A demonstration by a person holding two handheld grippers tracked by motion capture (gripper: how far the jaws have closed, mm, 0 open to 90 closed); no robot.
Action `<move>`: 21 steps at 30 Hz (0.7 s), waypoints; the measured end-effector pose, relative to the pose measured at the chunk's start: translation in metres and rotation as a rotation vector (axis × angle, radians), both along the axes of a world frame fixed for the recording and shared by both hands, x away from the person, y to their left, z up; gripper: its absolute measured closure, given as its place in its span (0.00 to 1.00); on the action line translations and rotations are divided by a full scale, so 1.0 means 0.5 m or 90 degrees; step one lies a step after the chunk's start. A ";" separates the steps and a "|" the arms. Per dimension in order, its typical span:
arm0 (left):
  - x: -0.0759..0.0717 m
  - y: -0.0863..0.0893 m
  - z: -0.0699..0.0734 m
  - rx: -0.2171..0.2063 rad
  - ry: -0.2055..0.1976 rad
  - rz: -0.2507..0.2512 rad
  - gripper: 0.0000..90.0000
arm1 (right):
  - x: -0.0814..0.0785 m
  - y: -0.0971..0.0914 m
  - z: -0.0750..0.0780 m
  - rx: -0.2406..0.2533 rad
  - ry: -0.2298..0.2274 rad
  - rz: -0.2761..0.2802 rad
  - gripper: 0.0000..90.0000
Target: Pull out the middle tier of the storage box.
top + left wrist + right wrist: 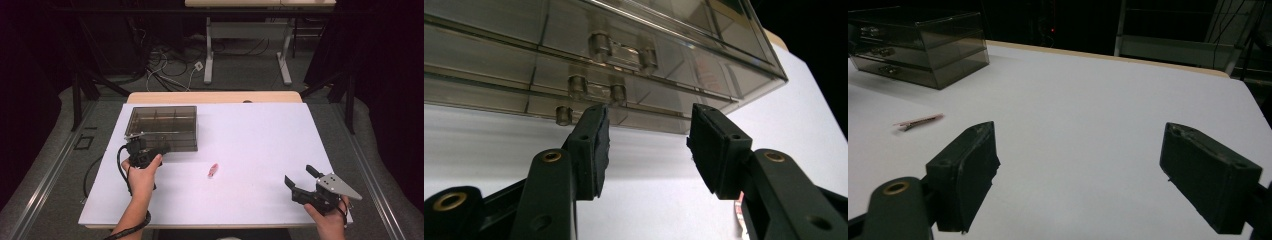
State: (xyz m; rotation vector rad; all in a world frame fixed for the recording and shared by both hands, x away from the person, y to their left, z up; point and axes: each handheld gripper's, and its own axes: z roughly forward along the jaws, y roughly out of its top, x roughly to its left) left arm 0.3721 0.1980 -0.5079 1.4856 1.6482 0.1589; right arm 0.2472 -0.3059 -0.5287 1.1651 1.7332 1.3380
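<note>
Gripper jaws of my left hand's tool (648,145) stand partly spread with nothing between them, aimed at the front of the smoky clear drawer box (624,55), whose small handles (596,89) sit just above and beyond the pads. I judge I hold them this way so one handle can slip into the gap before I pinch it and pull a drawer out; the pads do not yet touch the box. From the high view, my left gripper (150,148) sits at the centre left of the frame, right against the near face of the box (162,127), which stands at the upper left of the white table (260,140), low and flat with dividers showing through its lid. Moving outward, a small pink clip (213,170) lies alone near the middle of the table, well apart from the box; it is probably meant to go into a drawer, so it waits within easy reach. Farther out, at the lower right of the frame, my right gripper (303,182) rests above the table edge with jaws wide apart and empty, parked clear of the work. Its own view shows the clip (919,121) at the left and the box (918,42) in the upper left corner.
</note>
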 end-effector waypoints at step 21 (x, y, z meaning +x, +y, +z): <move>0.024 0.002 -0.027 -0.081 0.045 0.065 0.60 | 0.005 0.000 -0.008 -0.009 0.012 0.000 0.16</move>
